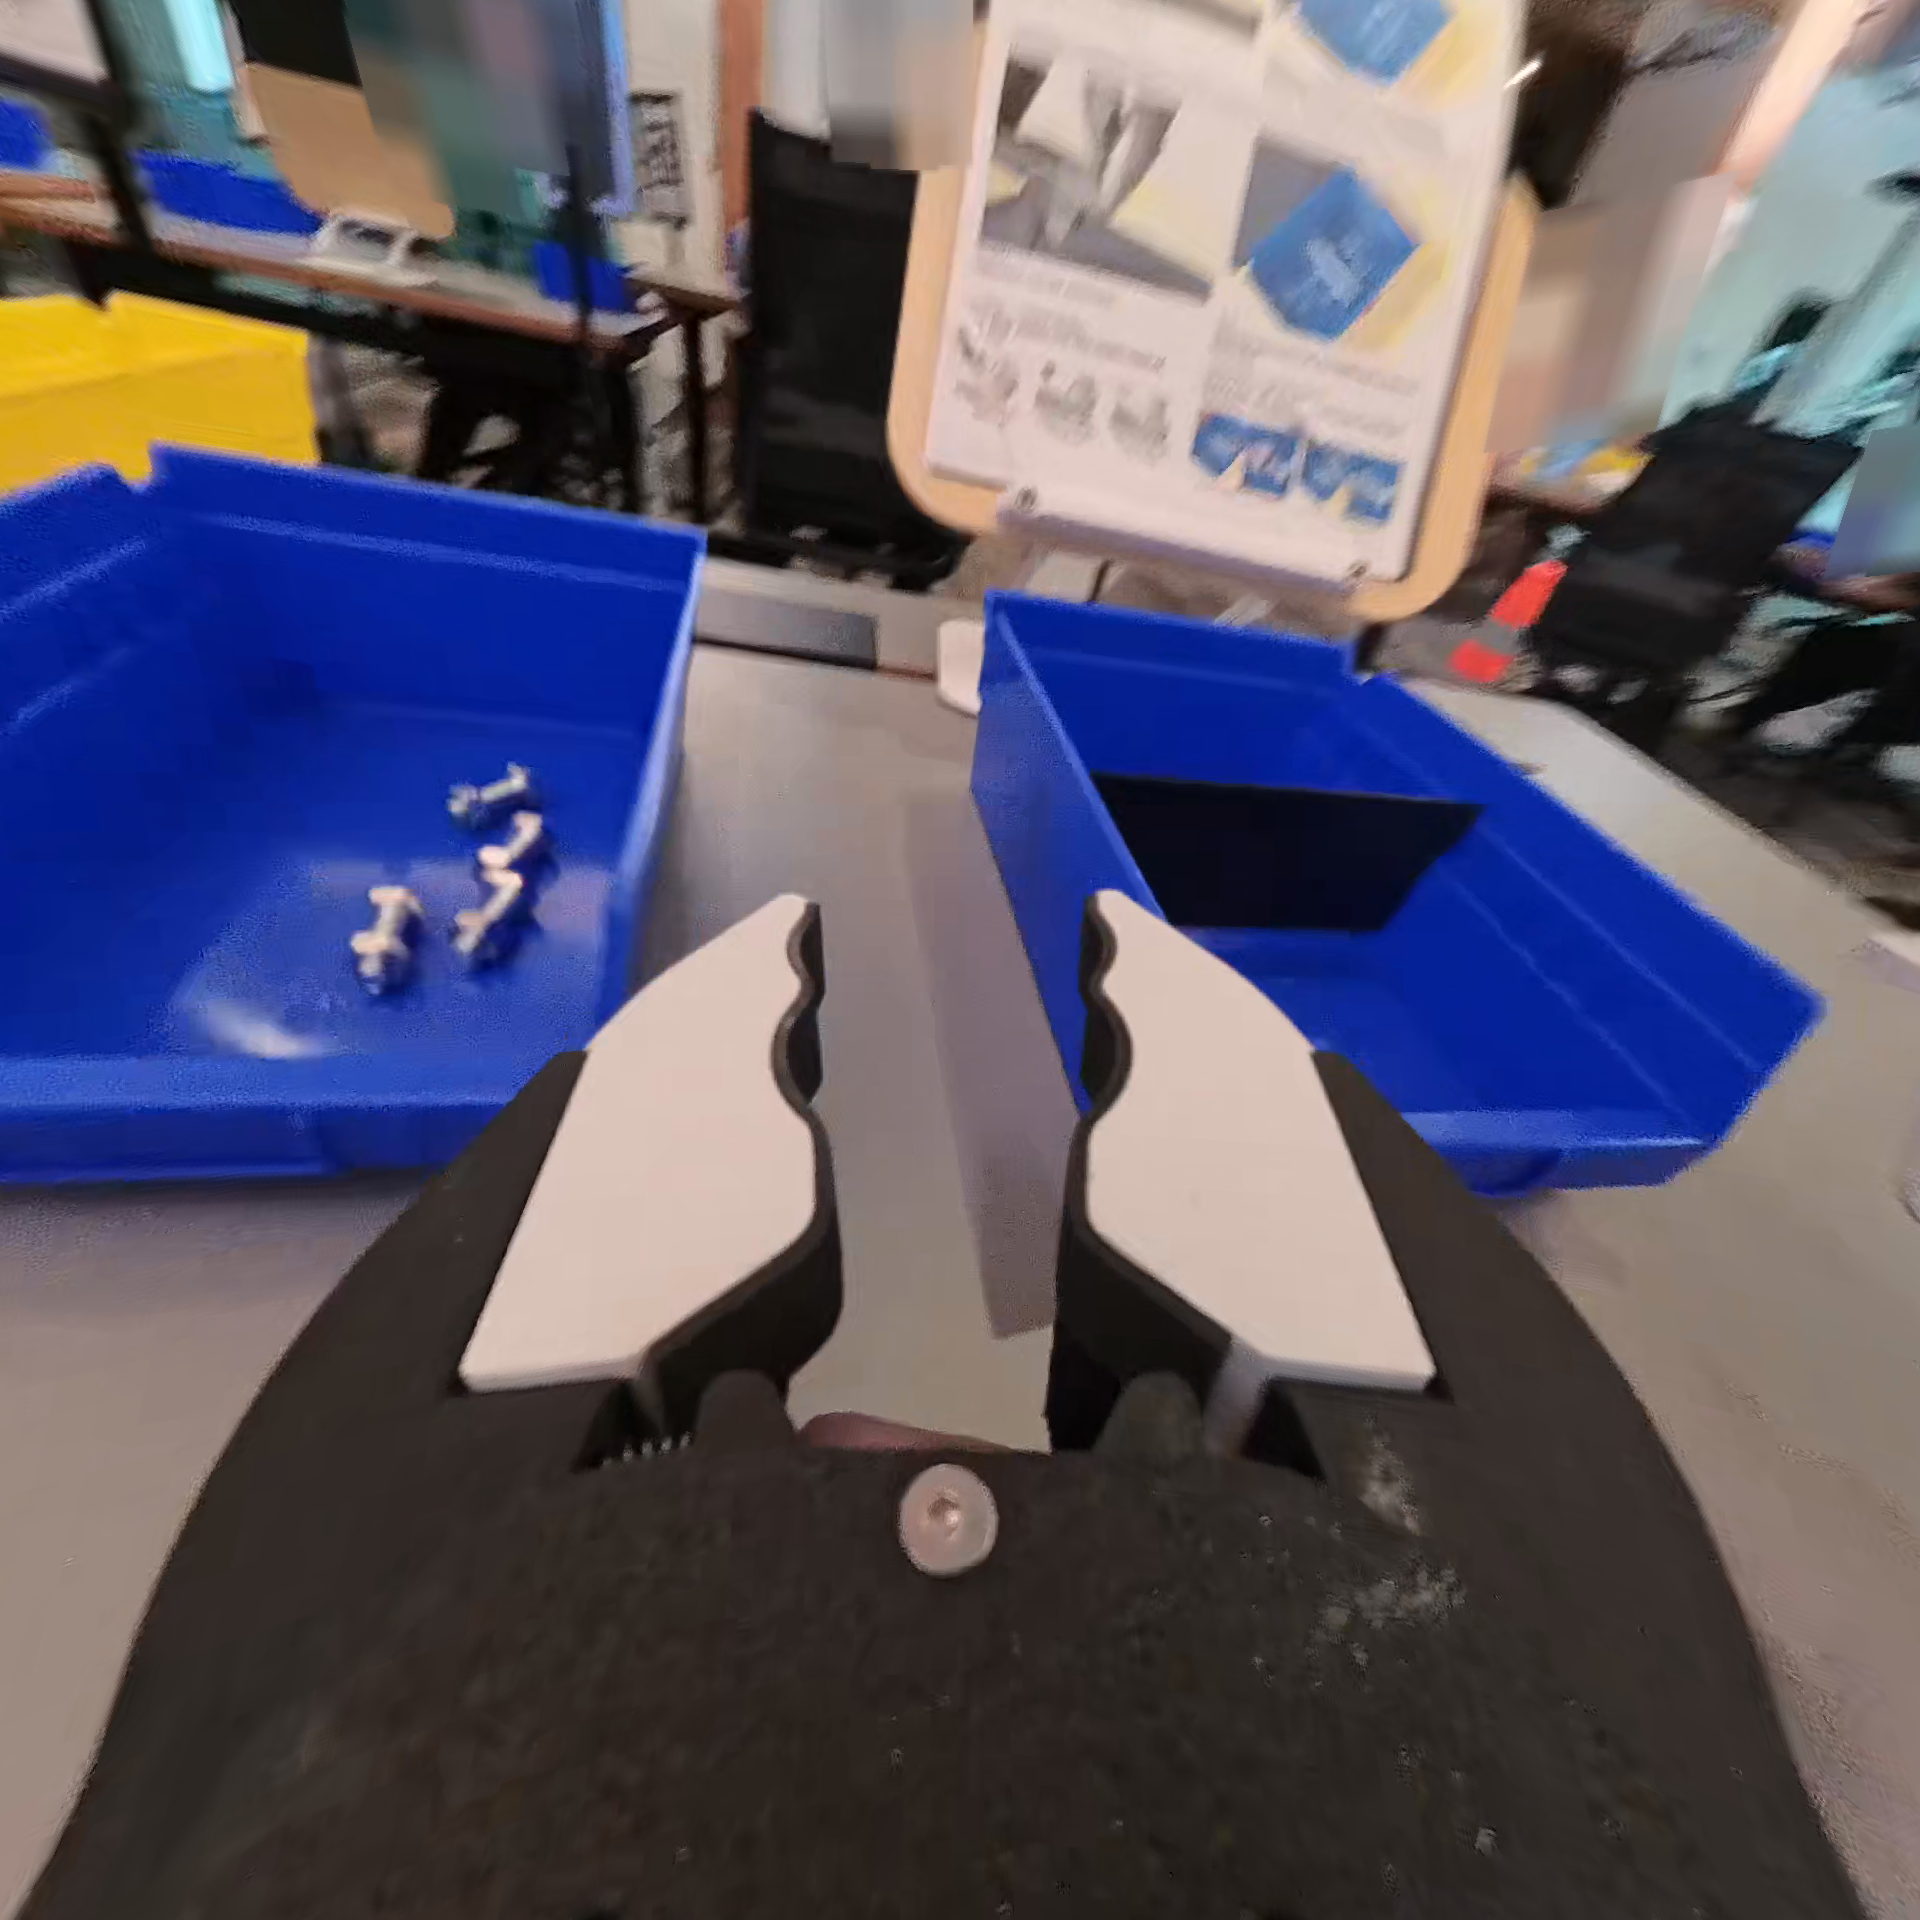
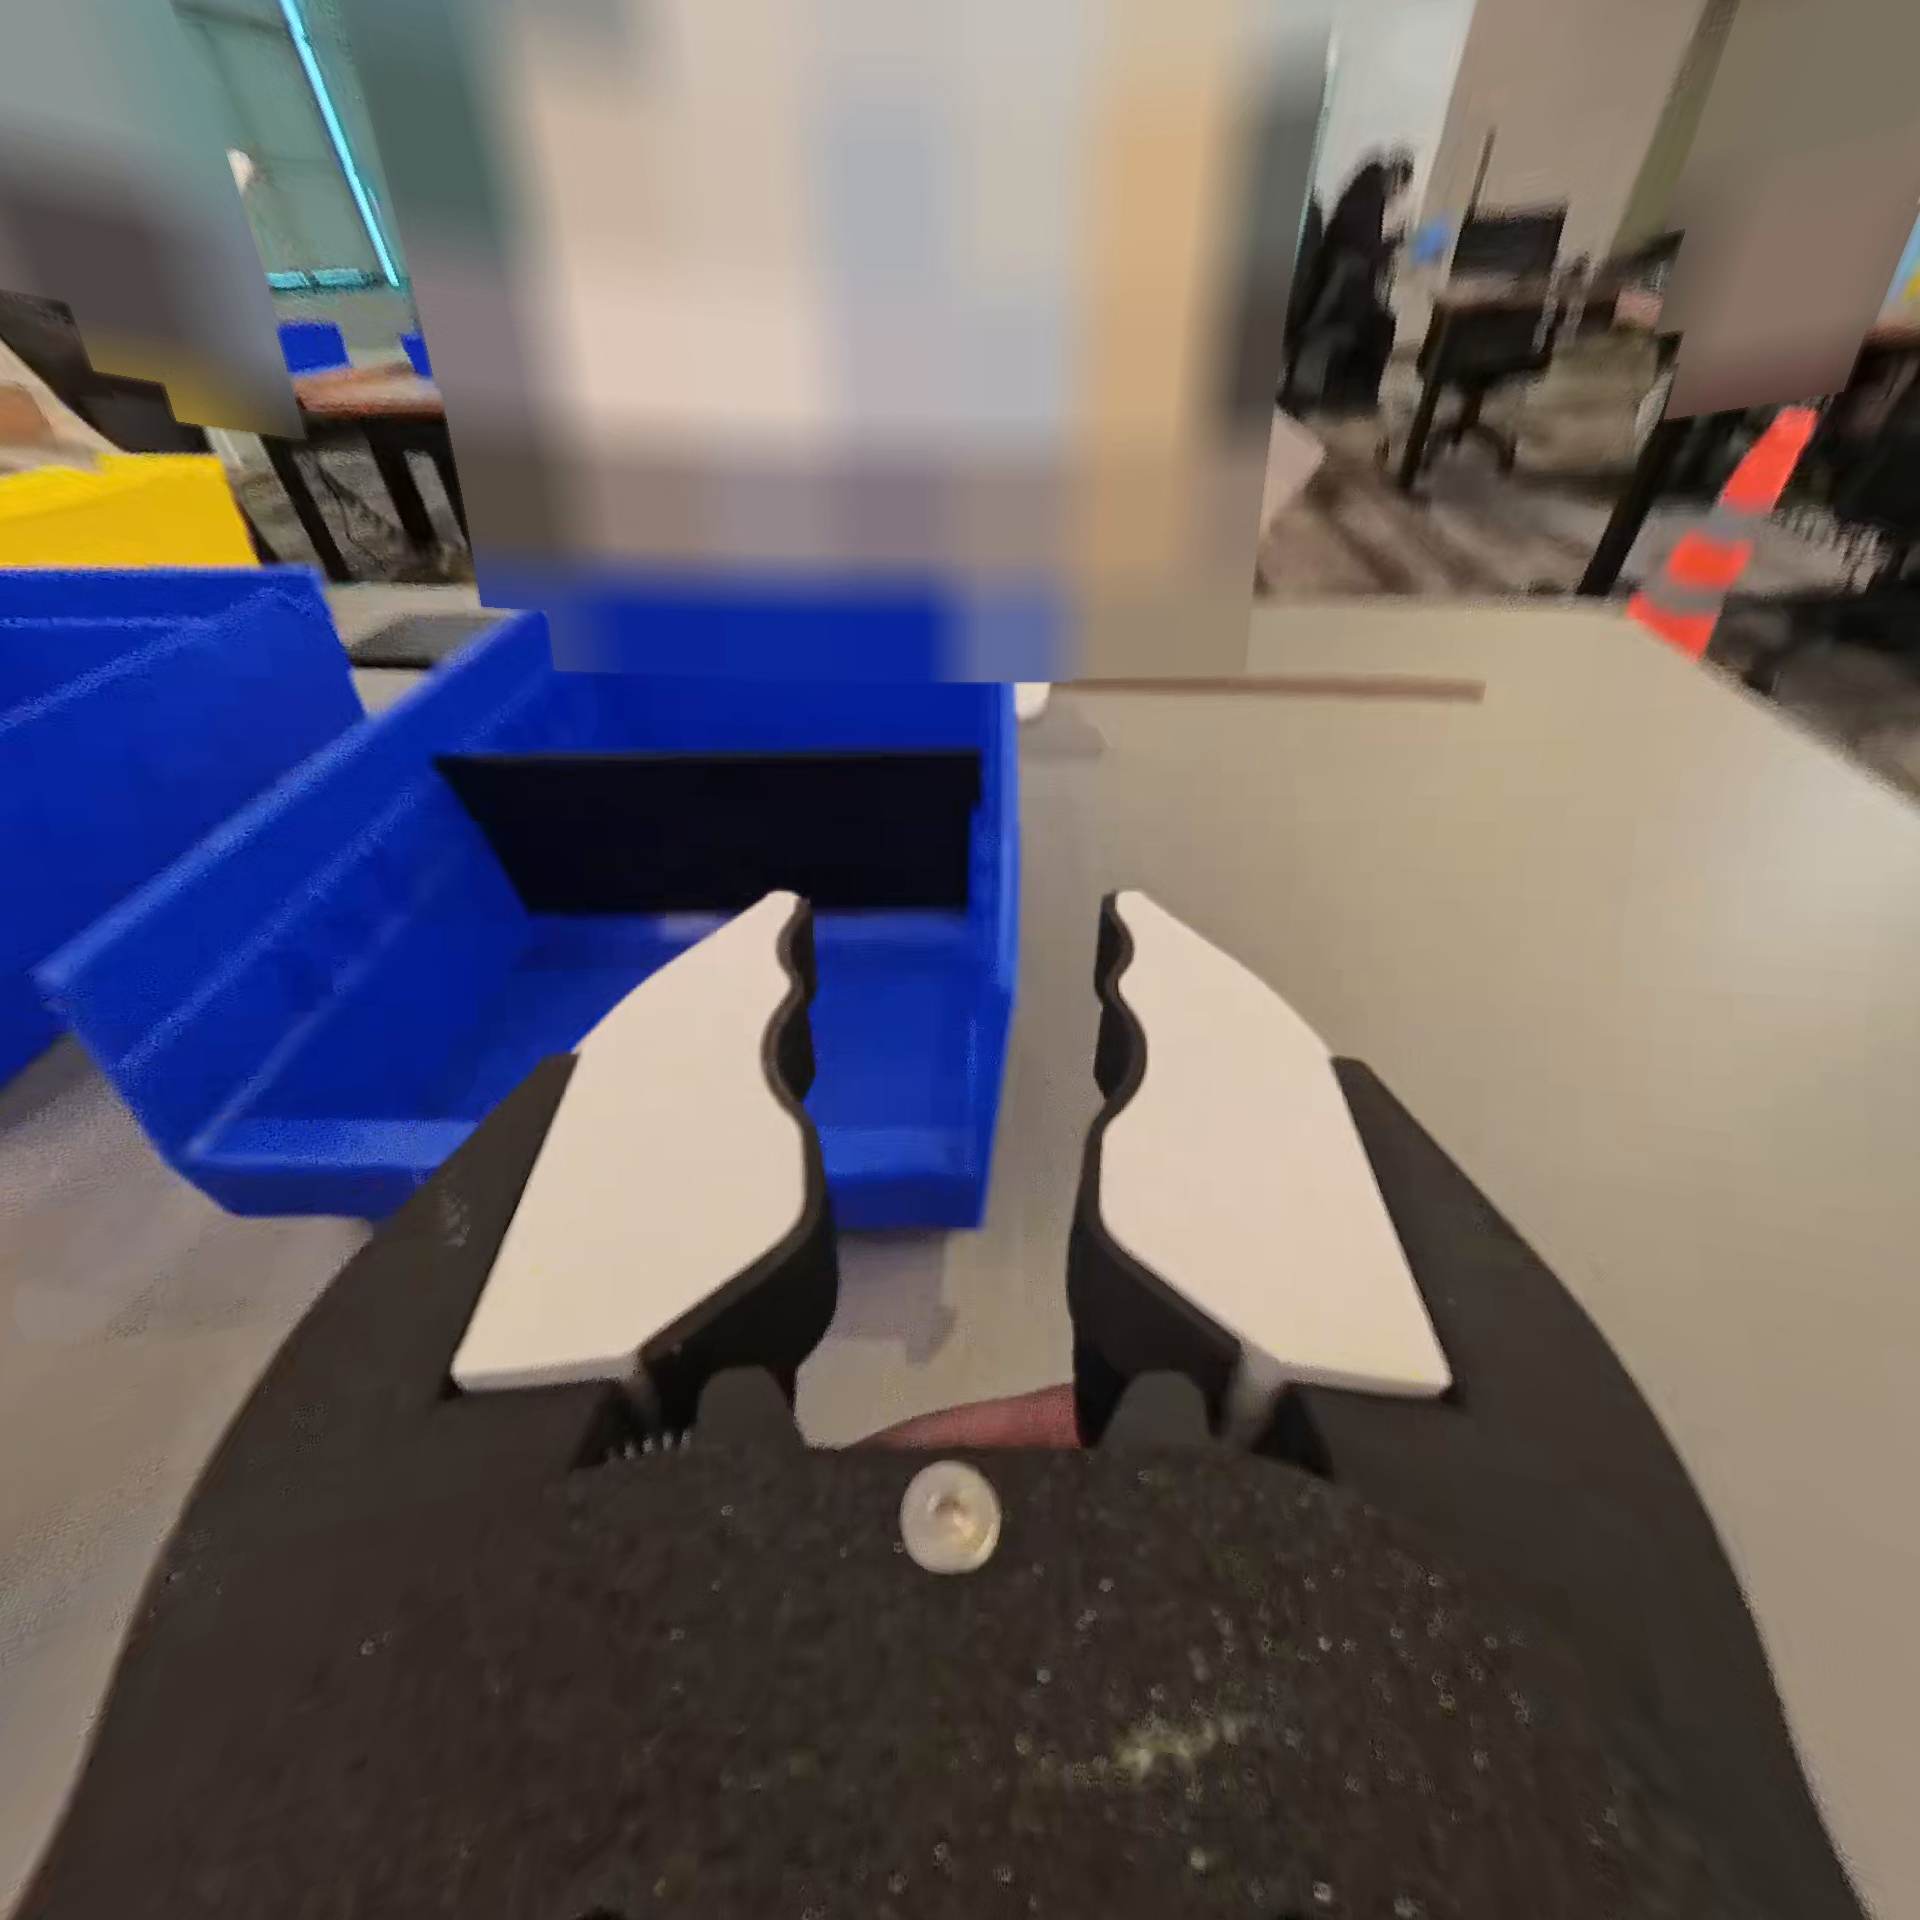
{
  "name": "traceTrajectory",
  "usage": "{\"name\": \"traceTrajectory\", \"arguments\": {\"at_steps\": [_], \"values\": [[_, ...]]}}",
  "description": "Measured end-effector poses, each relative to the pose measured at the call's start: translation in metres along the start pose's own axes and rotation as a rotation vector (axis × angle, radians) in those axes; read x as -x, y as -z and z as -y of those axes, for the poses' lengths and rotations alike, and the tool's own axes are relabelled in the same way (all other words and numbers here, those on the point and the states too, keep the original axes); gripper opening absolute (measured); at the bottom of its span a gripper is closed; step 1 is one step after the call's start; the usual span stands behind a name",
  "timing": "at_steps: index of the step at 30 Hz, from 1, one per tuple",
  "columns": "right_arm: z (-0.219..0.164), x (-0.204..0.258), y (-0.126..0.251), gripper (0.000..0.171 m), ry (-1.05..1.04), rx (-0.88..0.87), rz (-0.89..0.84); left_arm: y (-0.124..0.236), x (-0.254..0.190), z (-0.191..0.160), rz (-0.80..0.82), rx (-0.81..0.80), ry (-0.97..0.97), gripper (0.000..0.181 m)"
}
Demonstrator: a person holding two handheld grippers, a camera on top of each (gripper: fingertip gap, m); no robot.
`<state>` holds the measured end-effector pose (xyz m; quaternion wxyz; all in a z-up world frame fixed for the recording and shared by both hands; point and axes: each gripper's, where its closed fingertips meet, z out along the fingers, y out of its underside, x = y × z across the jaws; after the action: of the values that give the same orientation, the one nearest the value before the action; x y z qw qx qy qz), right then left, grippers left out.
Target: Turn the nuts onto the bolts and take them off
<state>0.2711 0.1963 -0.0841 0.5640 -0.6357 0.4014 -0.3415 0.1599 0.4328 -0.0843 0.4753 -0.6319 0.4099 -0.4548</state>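
Both the left gripper [image 1: 948, 925] and the right gripper [image 2: 954, 920] gape wide, holding nothing. Bolts [image 1: 457, 883] lie in the blue bin [image 1: 665, 665] ahead-left of the left gripper; the divided bin [image 1: 1558, 1039] is ahead-right.

Place: workshop or lab space | Evidence: grey worktable [image 1: 831, 790] with blue parts bins [image 1: 343, 582], yellow bin [image 1: 145, 384], illustrated instruction board [image 1: 1205, 291] on a stand, further workbenches [image 1: 343, 281], black office chairs [image 2: 1475, 343], orange cone [image 2: 1714, 540]

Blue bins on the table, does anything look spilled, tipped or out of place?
Nothing stands out. The bolts lie loose in a cluster inside the left blue bin, none spilled onto the table. The right blue bin sits upright, its black divider in place.
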Motion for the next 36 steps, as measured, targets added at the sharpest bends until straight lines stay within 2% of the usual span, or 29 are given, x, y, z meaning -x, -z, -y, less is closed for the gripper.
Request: {"name": "traceTrajectory", "arguments": {"at_steps": [3, 5, 8, 9, 10, 11, 12, 16, 20, 24, 28, 36], "values": [[-0.033, -0.016, -0.014, 0.048, -0.063, 0.104, -0.001, -0.026, -0.037, -0.026, 0.041, 0.076, -0.106, 0.045], [-0.046, -0.019, -0.025, 0.044, -0.058, 0.146, -0.007, -0.039, -0.05, -0.04, 0.056, 0.141, -0.099, 0.046], [-0.06, -0.012, -0.043, 0.042, -0.039, 0.215, 0.019, -0.052, -0.055, -0.052, 0.068, 0.191, -0.095, 0.051], [-0.064, -0.009, -0.049, 0.037, -0.042, 0.236, 0.03, -0.056, -0.053, -0.056, 0.08, 0.212, -0.086, 0.051], [-0.065, -0.004, -0.052, 0.028, -0.055, 0.245, 0.051, -0.06, -0.051, -0.06, 0.079, 0.237, -0.073, 0.048], [-0.065, -0.002, -0.055, 0.018, -0.069, 0.245, 0.062, -0.062, -0.05, -0.065, 0.076, 0.272, -0.056, 0.031], [-0.064, -0.003, -0.057, 0.008, -0.074, 0.249, 0.057, -0.065, -0.049, -0.069, 0.069, 0.305, -0.038, 0.006], [-0.063, -0.005, -0.061, 0.003, -0.051, 0.249, 0.045, -0.07, -0.046, -0.069, 0.115, 0.31, -0.084, 0.003], [-0.06, -0.021, -0.055, 0.003, -0.069, 0.241, 0.022, -0.072, -0.063, -0.065, 0.109, 0.271, -0.11, 0.002], [-0.047, -0.067, -0.037, 0.003, -0.067, 0.213, -0.052, -0.076, -0.112, -0.065, 0.021, 0.243, -0.133, 0.003], [-0.035, -0.139, -0.014, 0.003, -0.069, 0.209, -0.147, -0.085, -0.186, -0.073, -0.117, 0.248, -0.153, 0.004], [-0.042, -0.271, 0.014, 0.003, -0.101, 0.228, -0.209, -0.106, -0.319, -0.096, -0.248, 0.258, -0.216, 0.005]]}}
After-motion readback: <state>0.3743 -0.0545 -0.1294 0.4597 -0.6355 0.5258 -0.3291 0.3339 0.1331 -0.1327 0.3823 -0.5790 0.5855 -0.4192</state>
